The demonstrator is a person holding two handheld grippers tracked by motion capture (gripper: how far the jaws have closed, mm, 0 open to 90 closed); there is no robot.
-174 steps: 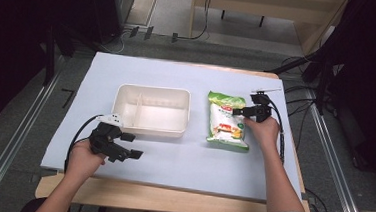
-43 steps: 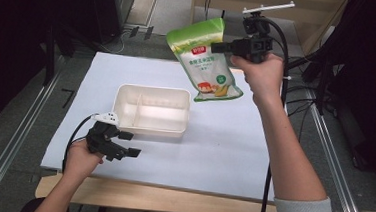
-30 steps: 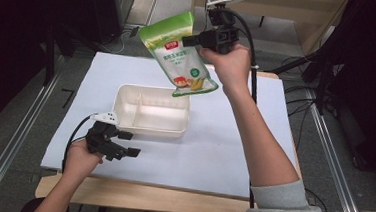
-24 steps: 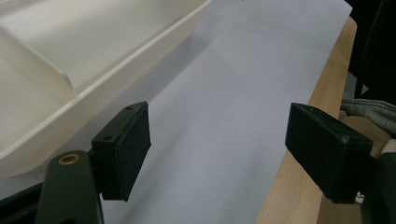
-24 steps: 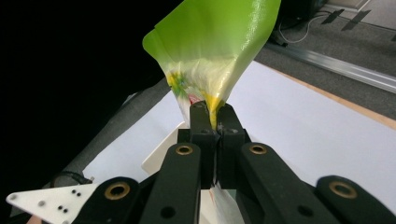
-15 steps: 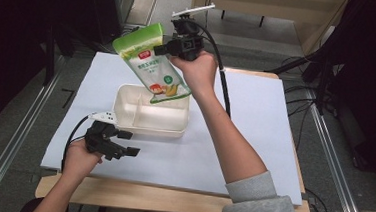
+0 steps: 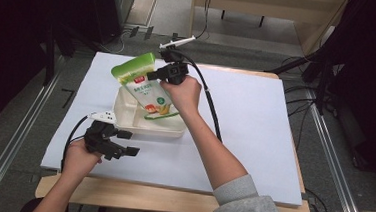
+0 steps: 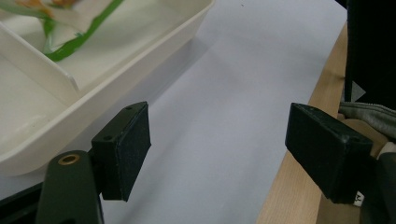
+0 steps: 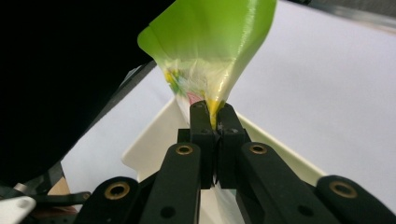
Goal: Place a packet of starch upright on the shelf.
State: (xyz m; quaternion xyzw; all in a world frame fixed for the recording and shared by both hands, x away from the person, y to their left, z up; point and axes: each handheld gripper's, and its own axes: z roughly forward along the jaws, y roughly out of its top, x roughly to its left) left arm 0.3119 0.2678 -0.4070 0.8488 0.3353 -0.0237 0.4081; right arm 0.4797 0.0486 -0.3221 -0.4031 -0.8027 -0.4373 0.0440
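The left gripper (image 8: 217, 154) hangs with its black jaws wide apart over the white-covered bench (image 8: 233, 93), just beside a cream plastic tray (image 8: 116, 70); inside that tray dips a green-edged clear packet (image 8: 70, 28).

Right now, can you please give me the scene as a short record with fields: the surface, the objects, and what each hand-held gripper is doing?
surface: white table sheet
container: cream divided tray, resting on the sheet
item: green snack bag, tilted, lower end inside the tray
right hand-held gripper: shut on the snack bag's edge, raised above the tray
left hand-held gripper: open, holding nothing, low beside the tray's near side
bag released: not yet
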